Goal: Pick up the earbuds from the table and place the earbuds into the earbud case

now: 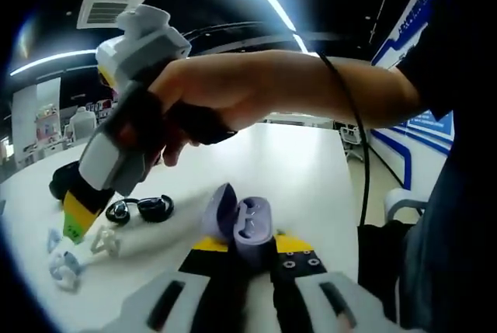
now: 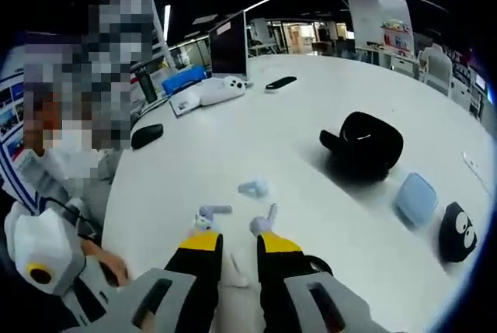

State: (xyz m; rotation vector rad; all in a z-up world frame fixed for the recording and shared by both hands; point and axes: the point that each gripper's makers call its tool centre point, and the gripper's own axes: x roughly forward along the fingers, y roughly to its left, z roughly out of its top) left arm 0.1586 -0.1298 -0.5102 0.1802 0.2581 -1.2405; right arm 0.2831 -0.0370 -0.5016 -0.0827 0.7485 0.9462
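Earbuds lie loose on the white desk (image 2: 326, 216): in the right gripper view one (image 2: 210, 213) and another (image 2: 264, 223) sit just past the tips of the right gripper (image 2: 233, 259), whose fingers stand parted with nothing between them, and a third pale piece (image 2: 254, 188) lies a little beyond those two. In the left gripper view the lilac earbud case (image 1: 242, 224), lid open, is clamped between the fingers of the left gripper (image 1: 250, 259). Just beyond the case lies a black pair of ear-hook earbuds (image 1: 142, 209), with small pale earbuds (image 1: 66, 267) beside them. Farther from the case, a hand (image 1: 225, 96) holds the right gripper above the desk. Well beyond the loose earbuds in the right gripper view sit a black round pouch (image 2: 365, 145), a light-blue case (image 2: 415, 199) and a black case with eyes (image 2: 458, 232).
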